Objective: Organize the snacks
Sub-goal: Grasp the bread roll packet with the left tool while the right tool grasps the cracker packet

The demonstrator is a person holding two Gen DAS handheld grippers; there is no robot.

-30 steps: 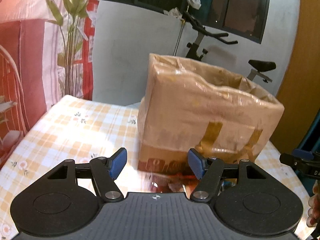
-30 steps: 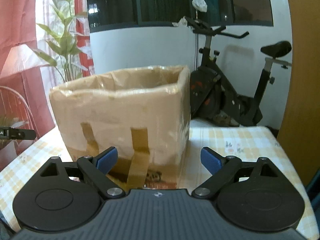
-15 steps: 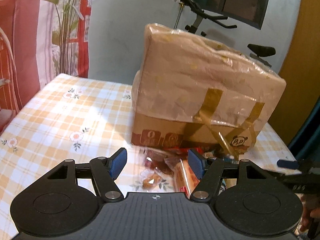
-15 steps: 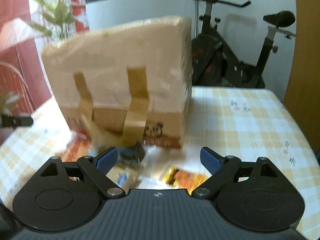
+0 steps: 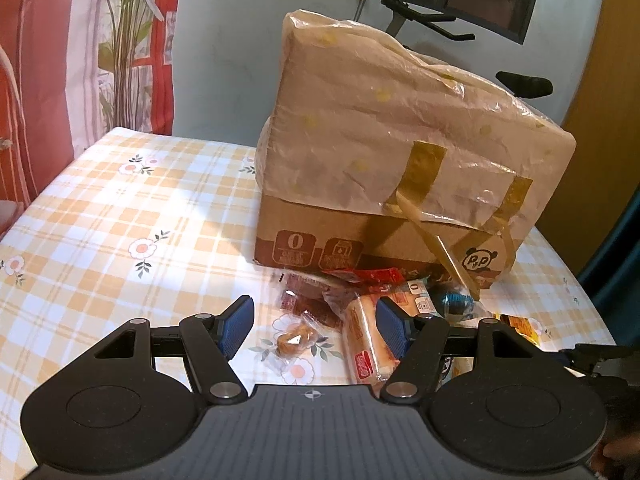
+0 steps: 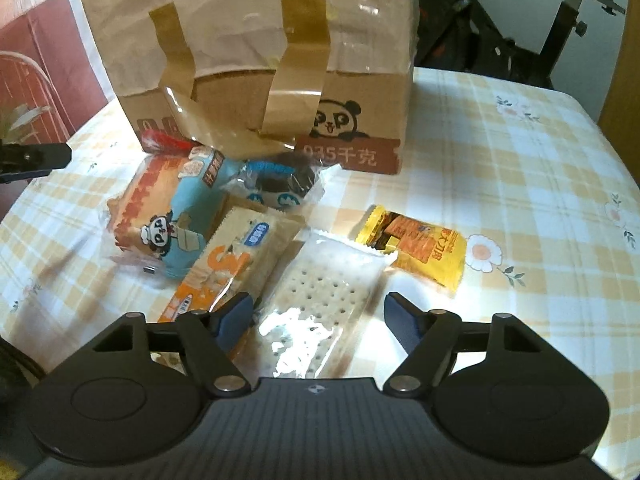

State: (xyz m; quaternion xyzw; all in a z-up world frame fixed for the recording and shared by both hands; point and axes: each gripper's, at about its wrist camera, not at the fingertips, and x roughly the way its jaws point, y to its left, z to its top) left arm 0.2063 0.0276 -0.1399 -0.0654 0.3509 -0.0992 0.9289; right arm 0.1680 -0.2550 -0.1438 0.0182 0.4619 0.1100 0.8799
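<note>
A cardboard box (image 5: 380,216) lined with a taped plastic bag stands on the checked tablecloth, snacks heaped before it. My left gripper (image 5: 314,320) is open above a small wrapped pastry (image 5: 296,338) and a long bread packet (image 5: 366,348). My right gripper (image 6: 318,316) is closing its jaws. A clear packet of white crackers (image 6: 320,280) lies between them, and the pads do not touch it. Beside it lie an orange-and-tan packet (image 6: 232,264), a blue-and-orange cake packet (image 6: 160,216), a dark cookie pack (image 6: 276,188) and a yellow packet (image 6: 420,248).
The tablecloth (image 5: 120,216) runs bare to the left of the box and to the right of the yellow packet. An exercise bike (image 6: 520,40) stands behind the table. A red-and-white curtain and a tall plant (image 5: 120,40) are at the far left.
Both grippers have sunk and tipped downward, so the snacks in front of the box have come into view. The right gripper's fingers stand closer together than before.
</note>
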